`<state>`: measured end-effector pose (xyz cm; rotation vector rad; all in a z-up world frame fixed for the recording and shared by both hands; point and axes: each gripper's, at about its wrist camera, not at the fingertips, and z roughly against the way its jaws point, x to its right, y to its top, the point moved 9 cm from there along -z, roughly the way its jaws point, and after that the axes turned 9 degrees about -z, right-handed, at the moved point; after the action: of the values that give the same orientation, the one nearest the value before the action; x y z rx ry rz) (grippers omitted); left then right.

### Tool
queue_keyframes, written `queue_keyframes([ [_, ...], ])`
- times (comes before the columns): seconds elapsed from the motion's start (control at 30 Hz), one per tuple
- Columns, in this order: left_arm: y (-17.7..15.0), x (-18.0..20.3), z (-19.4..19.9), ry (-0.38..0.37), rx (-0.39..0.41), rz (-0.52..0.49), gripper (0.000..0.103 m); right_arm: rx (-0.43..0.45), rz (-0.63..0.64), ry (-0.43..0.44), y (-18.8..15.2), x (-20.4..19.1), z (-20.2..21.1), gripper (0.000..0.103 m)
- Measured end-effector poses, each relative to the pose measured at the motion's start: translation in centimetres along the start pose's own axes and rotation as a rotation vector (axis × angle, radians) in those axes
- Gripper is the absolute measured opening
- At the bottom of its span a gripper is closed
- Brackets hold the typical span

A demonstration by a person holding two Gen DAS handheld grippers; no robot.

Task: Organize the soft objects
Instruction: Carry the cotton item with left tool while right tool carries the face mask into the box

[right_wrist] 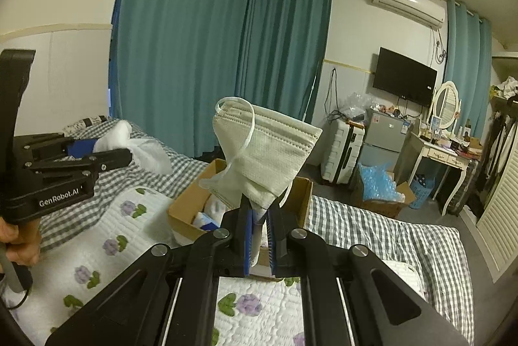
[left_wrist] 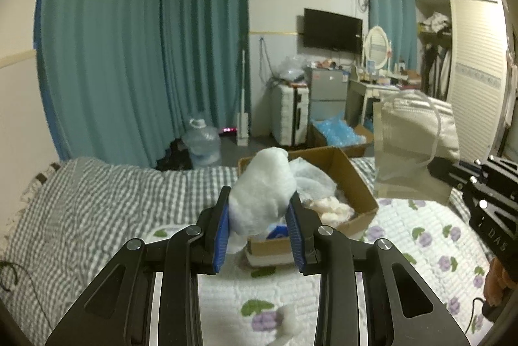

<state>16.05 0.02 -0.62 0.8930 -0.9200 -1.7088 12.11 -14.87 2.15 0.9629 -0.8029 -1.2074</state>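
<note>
My left gripper (left_wrist: 260, 208) is shut on a white fluffy wad of cotton (left_wrist: 262, 187) and holds it above the near edge of an open cardboard box (left_wrist: 359, 184) on the bed. The box holds white foam wrap, a pinkish soft wad (left_wrist: 330, 206) and something blue. My right gripper (right_wrist: 259, 218) is shut on a white face mask (right_wrist: 265, 148) with ear loops, held in the air over the same box (right_wrist: 187, 203). The mask also shows at the right of the left wrist view (left_wrist: 414, 138). The left gripper with the cotton shows at the left of the right wrist view (right_wrist: 106, 148).
The bed has a grey checked sheet (left_wrist: 113, 193) and a white quilt with purple flowers (left_wrist: 421, 236). A small white scrap (left_wrist: 288, 323) lies on the quilt near me. Beyond the bed are a water jug (left_wrist: 202, 145), a suitcase, a box of blue plastic (left_wrist: 340, 132) and a dressing table.
</note>
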Motion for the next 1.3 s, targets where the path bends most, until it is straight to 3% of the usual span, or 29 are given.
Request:
queue_keyframes([
  [0.5, 1.3, 1.0, -9.2, -0.021, -0.024, 0.0, 0.032, -0.036, -0.005, -0.007, -0.3, 2.7, -9.8, 0.007],
  [0.77, -0.6, 1.2, -14.0, -0.017, -0.1, 0.005, 0.032, -0.083, -0.022, -0.001, -1.8, 3.7, -14.3, 0.007],
  [1.03, -2.7, 3.0, -17.9, -0.056, -0.21, 0.001, 0.032, -0.192, 0.021, -0.002, -5.2, 3.9, -19.1, 0.007],
  [1.2, -4.7, 3.9, -19.4, -0.08, -0.294, 0.01, 0.032, -0.234, -0.003, -0.003, -6.3, 4.4, -20.7, 0.007],
  [1.3, -4.8, 4.3, -19.5, -0.075, -0.294, -0.006, 0.032, -0.257, 0.009, -0.008, -6.9, 4.7, -21.3, 0.007],
])
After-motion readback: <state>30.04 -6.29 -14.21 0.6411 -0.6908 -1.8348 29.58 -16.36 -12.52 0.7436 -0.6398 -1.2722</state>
